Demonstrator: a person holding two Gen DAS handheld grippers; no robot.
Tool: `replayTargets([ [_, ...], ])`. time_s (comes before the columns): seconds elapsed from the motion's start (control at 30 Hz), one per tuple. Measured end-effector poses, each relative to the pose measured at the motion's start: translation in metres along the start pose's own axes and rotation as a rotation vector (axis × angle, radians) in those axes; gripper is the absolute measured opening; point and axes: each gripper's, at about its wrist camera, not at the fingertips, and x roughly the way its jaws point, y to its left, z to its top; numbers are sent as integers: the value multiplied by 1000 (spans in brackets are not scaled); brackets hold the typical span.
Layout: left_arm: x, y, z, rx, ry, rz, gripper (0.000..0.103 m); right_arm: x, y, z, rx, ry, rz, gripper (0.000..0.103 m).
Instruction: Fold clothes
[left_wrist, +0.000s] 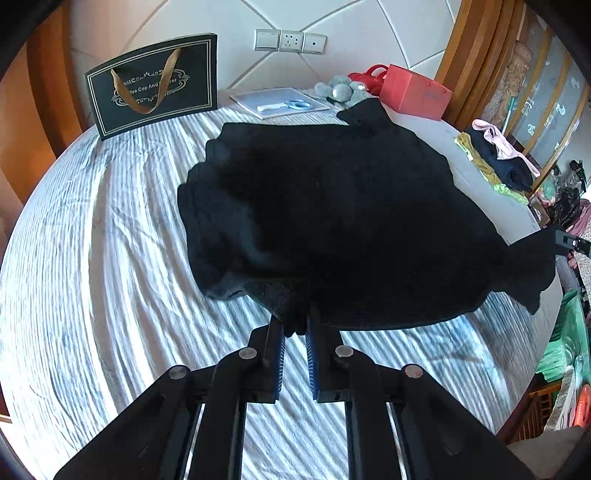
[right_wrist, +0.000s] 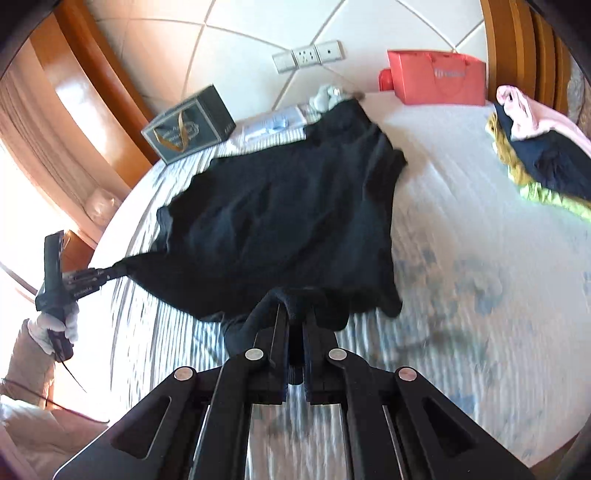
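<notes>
A black garment (left_wrist: 325, 206) lies spread over the striped bed sheet (left_wrist: 92, 266), its near edge lifted. My left gripper (left_wrist: 295, 325) is shut on the garment's near hem. It also shows in the right wrist view (right_wrist: 114, 275), pinching a stretched corner of the cloth at the left. My right gripper (right_wrist: 295, 317) is shut on a bunched fold of the same black garment (right_wrist: 280, 214) at its near edge. In the left wrist view the right gripper (left_wrist: 557, 240) shows at the far right edge, holding the garment's other corner.
A black gift bag (left_wrist: 155, 85) stands at the bed's head, with a grey folder and scissors (left_wrist: 279, 102), a grey plush toy (left_wrist: 340, 90) and a red bag (left_wrist: 415, 92). A pile of clothes (left_wrist: 495, 155) lies at the bed's right edge. Wall sockets (left_wrist: 290, 40) sit above.
</notes>
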Motion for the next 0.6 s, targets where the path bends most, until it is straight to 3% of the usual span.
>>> replayTargets([
  [0.1,27,8,41,-83,-12,20,14,30,-18,57,13,-38,-87,8],
  [0.13,50,-1,37,-126,-13,27,16,42,-27,73,33,-40,-116,20],
  [0.17,61,5,48,-162,-1,47,19,51,-35,84,51,-34,-146,41],
  [0.2,71,6,56,-191,10,89,27,60,-42,93,68,-26,-177,48],
  [0.3,79,17,65,-203,3,144,35,56,-54,97,74,-46,-222,51],
  [0.4,76,26,53,-199,-12,162,43,41,-58,74,58,-51,-213,51],
  [0.6,73,27,5,-158,12,153,45,37,-62,-2,103,8,-201,51],
])
